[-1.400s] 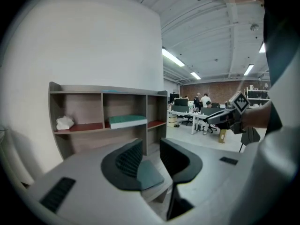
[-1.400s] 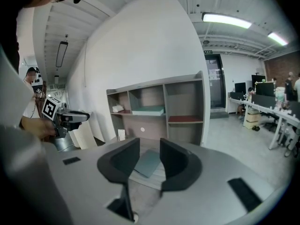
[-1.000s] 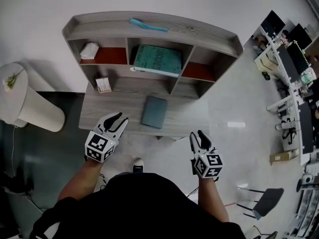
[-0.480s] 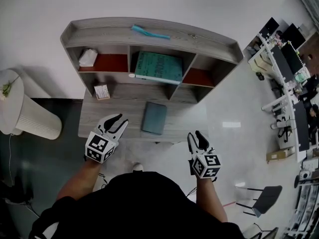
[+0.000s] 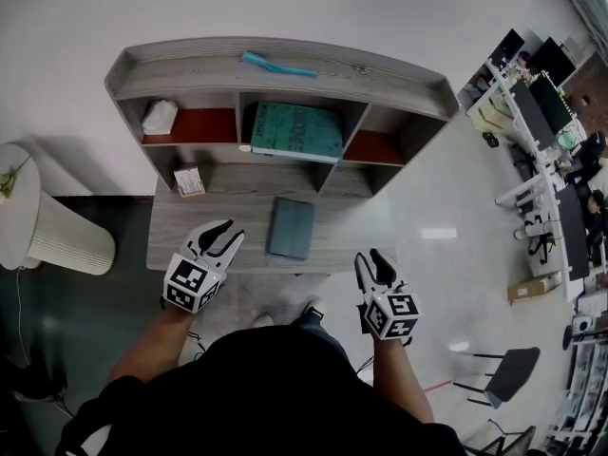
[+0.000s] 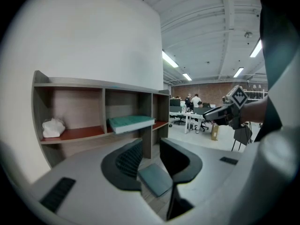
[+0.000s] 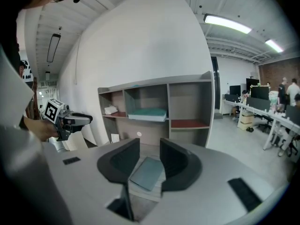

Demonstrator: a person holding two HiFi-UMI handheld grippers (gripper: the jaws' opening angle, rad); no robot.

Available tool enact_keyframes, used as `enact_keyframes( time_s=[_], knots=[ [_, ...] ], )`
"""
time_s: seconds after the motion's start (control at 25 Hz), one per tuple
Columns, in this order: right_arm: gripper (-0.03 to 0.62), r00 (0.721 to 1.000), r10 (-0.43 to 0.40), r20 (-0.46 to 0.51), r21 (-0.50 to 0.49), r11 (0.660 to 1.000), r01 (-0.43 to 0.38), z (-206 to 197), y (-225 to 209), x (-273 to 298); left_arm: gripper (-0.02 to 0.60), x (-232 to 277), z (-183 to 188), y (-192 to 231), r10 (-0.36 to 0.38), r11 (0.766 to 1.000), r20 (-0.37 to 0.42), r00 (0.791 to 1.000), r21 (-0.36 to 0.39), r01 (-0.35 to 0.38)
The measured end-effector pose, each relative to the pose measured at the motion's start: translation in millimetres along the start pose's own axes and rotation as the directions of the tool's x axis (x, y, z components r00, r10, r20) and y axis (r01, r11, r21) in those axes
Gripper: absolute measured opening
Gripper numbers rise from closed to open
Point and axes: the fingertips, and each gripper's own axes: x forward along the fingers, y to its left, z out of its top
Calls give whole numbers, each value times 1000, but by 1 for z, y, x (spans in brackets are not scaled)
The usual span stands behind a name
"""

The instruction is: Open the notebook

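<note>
Notebook (image 5: 291, 228) closed on the worktop (image 5: 176, 212), nothing of the task done yet.

Grey-green and flat, it lies near the middle of the worktop, just in front of the shelf unit (image 5: 380, 74) at the far side, cover down. The left hand-held gripper (image 5: 226, 233) hangs over the near left edge, jaws apart with nothing between them. The right hand-held gripper (image 5: 369, 257) sits off the near right corner, jaws likewise apart and empty, well clear of the notebook. By my reading everything is left: reach it, catch the cover's edge, turn it over. No title or brand can be read on the cover. The teal book (image 5: 299, 131) in the middle compartment shows dark print too small to read. The only clear marks are the square black-and-white markers (image 5: 187, 278) on the two grippers.
</note>
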Motion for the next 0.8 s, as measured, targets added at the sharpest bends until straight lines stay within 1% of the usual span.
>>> enact_keyframes(
  time_s=[0.28, 0.48, 0.64, 0.8],
  knots=[
    [138, 1000, 15, -1, 6, 1000, -15, -1, -9, 7, 120, 11, 2, -2, 4, 1000, -12, 1000, 13, -4],
    [138, 999, 36, 1, 3, 999, -36, -1, -23, 12, 120, 26, 0, -6, 23, 999, -31, 999, 40, -22],
    [138, 999, 44, -3, 6, 999, -44, -3, -41, 17, 120, 42, -5, -13, 32, 998, -59, 998, 55, -29],
    [138, 998, 56, -17, 13, 998, -56, -7, -58, 22, 120, 58, -10, -23, 40, 995, -96, 995, 90, -31]
  ],
)
